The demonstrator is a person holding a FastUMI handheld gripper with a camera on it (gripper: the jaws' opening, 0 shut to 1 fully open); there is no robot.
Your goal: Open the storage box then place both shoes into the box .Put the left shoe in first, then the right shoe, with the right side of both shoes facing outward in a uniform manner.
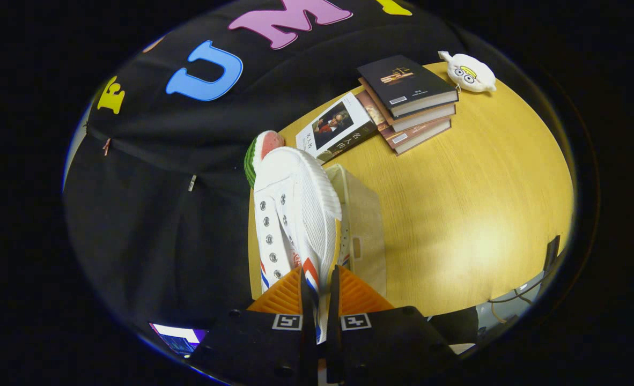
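A white canvas shoe [290, 214] hangs in the air, pinched between the two fingers of the gripper [319, 300], which are clenched on the thin wall of the shoe near its heel. Metal eyelets run along its lacing, and red and blue stripes mark its side close to the fingers. The toe points away from the gripper, toward a small watermelon-slice toy [260, 153] at the far edge of a round wooden table [483, 214]. Just right of the shoe and below it sits the pale storage box [362, 230], seemingly open, with what looks like a second shoe's striped side showing inside, though this is hard to tell. Further right lie an open-faced book with a portrait cover [336, 128], a stack of three books [408, 99], and a white plush toy [467, 72].

The shoe seems mid-carry toward the box. Next it needs lowering in, right side facing outward. Chinese characters on the portrait book are too small to read.
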